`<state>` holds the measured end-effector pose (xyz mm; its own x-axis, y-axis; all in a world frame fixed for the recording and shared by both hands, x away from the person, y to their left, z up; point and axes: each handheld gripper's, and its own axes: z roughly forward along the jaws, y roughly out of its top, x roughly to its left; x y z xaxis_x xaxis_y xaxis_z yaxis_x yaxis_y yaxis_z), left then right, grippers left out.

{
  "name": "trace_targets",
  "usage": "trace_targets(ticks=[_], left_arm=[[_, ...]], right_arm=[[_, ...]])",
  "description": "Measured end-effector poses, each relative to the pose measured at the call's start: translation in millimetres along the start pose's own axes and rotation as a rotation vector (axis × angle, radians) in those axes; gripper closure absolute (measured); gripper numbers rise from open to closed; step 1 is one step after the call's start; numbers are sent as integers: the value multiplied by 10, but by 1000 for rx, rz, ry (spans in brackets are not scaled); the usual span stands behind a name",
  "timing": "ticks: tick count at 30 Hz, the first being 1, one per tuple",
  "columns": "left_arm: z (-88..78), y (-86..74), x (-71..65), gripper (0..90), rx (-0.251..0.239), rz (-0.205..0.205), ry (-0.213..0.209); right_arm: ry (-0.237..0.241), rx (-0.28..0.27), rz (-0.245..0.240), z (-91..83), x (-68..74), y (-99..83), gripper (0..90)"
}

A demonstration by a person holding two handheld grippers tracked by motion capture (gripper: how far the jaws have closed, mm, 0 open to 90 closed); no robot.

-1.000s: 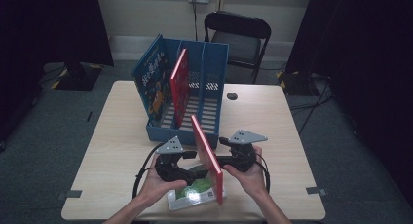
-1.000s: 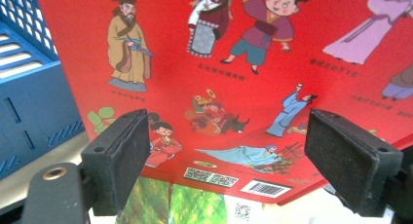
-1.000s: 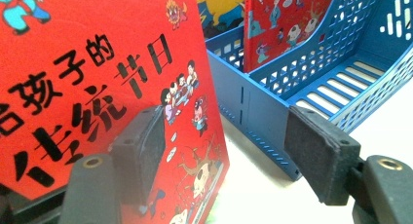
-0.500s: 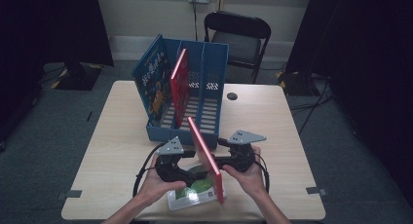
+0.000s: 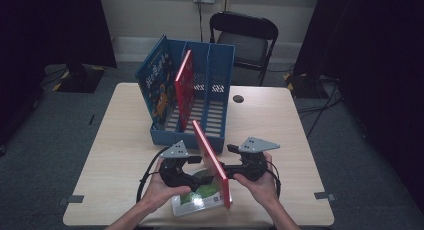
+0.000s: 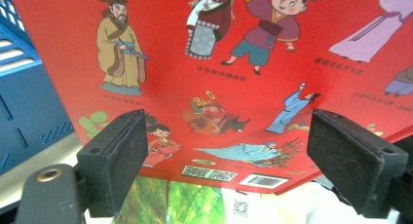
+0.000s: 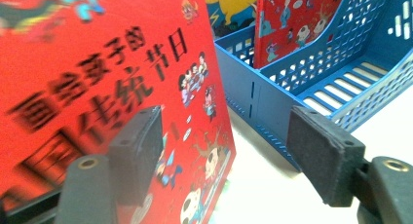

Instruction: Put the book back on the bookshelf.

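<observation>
A red picture book (image 5: 210, 157) is stood on edge near the table's (image 5: 120, 155) front edge, propped upright and slightly tilted between the two grippers. In the high view the left gripper (image 5: 192, 172) is seen at the book's 9 o'clock side and the right gripper (image 5: 225, 171) at its 3 o'clock side, each gripped by a hand.

In the left gripper view, the book's back cover (image 6: 234, 63), with cartoon figures and a barcode, is faced by the wide-spread jaws; neither pad is closed on the book, and whether a pad touches it cannot be told. In the right gripper view, the front cover (image 7: 97, 87) with large dark characters is seen just behind the left-hand pad, while the other pad stands well apart over bare table; these jaws are also wide, with nothing clamped between them.

A green book (image 5: 197, 200) is laid flat under the red one, at 6 o'clock. A blue file rack (image 5: 220, 80) is placed at 12 o'clock from the grippers, with a blue book (image 5: 157, 85) and another red book (image 5: 184, 87) stood in its compartments.
</observation>
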<state>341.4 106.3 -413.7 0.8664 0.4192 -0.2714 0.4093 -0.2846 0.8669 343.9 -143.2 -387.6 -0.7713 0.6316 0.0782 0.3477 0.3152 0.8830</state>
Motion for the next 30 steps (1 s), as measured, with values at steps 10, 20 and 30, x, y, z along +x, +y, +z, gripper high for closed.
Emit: trace_targets(ticks=[10, 20, 30], left_arm=[[7, 7, -10, 152, -3, 2, 7], [4, -4, -8, 154, 0, 0, 13], [2, -11, -2, 155, -4, -4, 21]], right_arm=[[13, -32, 0, -417, 68, -124, 374], [50, -41, -21, -703, 242, -234, 362], [118, -33, -51, -811, 394, -316, 345]])
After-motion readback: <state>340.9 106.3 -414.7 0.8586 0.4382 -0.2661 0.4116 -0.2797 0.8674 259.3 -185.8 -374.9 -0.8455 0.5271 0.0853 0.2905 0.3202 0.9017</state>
